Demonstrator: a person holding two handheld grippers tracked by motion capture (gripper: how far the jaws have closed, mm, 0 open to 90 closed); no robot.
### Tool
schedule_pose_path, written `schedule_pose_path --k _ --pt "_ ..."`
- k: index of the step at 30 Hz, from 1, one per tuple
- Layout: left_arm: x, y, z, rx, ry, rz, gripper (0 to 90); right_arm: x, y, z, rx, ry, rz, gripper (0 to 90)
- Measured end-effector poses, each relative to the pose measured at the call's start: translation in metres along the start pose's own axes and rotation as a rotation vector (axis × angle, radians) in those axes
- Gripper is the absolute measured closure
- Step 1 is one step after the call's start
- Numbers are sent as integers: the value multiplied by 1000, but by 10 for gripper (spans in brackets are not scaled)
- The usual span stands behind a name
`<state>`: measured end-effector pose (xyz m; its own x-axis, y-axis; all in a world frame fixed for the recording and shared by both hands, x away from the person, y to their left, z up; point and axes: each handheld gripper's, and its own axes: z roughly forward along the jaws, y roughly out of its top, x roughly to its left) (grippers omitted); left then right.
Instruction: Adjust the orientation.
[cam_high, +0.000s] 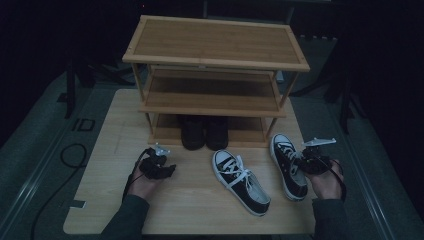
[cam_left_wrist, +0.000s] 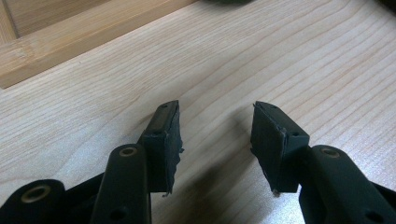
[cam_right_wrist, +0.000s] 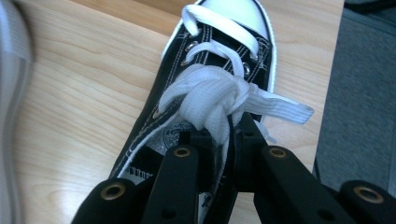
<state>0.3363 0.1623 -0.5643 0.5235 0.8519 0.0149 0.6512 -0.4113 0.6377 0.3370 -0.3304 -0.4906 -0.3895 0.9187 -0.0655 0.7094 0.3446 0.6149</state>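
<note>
The high view looks forward and down from above the person's side of the worktop (cam_high: 190, 200), taking in the whole shoe rack (cam_high: 215, 55) at its far edge. The left gripper view sits low and close over bare worktop (cam_left_wrist: 280, 60) in front of the rack, whose wooden base rail (cam_left_wrist: 70, 42) crosses its top-left corner. The right gripper view looks down from very near at the black sneaker (cam_right_wrist: 219, 60) lying right of the rack's front; the high view shows this sneaker (cam_high: 289, 167) small, near the worktop's right edge.
</note>
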Motion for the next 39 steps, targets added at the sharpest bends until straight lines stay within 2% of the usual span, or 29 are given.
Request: schedule_pose_path --k 5,8,10,11,14,23,28,39 --pt "0 0 0 0 0 0 527 5 4 -5 -25 72 -56 823" --pt "0 0 0 0 0 0 527 11 6 -1 -47 108 -104 823" --pt "0 0 0 0 0 0 527 13 7 0 -56 119 -117 822" --pt "0 0 0 0 0 1 527 19 10 4 -70 139 -145 822" --pt "0 0 0 0 0 1 527 24 13 7 -73 152 -164 822" --pt "0 0 0 0 0 1 527 48 25 24 -86 192 -295 822" --pt "0 0 0 0 -1 1 527 54 28 30 -94 202 -333 822" --pt "0 0 0 2 -2 4 524 61 25 37 -93 233 -374 821"
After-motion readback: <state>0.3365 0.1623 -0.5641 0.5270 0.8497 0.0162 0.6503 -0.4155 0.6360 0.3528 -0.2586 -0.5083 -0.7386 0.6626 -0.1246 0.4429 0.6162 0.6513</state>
